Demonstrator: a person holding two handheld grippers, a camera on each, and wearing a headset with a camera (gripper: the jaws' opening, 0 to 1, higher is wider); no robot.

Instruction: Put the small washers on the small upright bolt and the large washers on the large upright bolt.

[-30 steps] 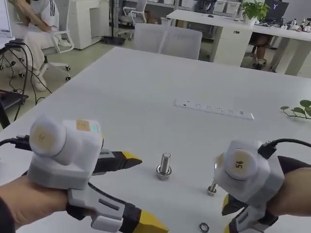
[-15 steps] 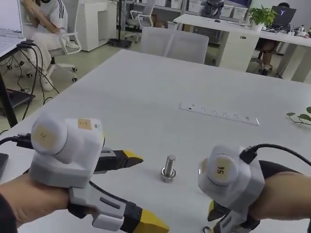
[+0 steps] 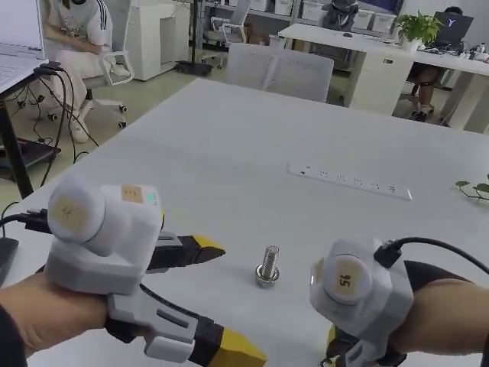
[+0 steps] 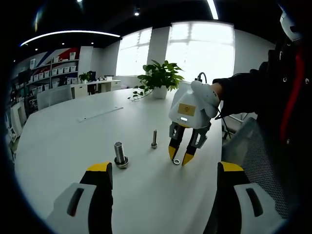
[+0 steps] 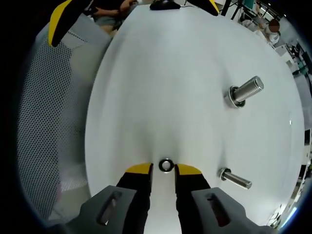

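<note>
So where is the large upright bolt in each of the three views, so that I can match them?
Head view: large bolt low, just right of centre.
Left gripper view: large bolt left of centre, low, just above that view's left jaw.
Right gripper view: large bolt upper right, pointing sideways in the picture.
Shared landmark: the small bolt near it in both gripper views.

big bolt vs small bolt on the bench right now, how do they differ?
Thickness: the large bolt has a fat shank with clear threads; the small bolt is thin. Base: the large bolt sits on a broad ring-like base, the small bolt on a narrow one. Place: the small bolt stands nearer the right gripper, the large bolt farther off. Both are silvery and stand upright on the white table.
</note>
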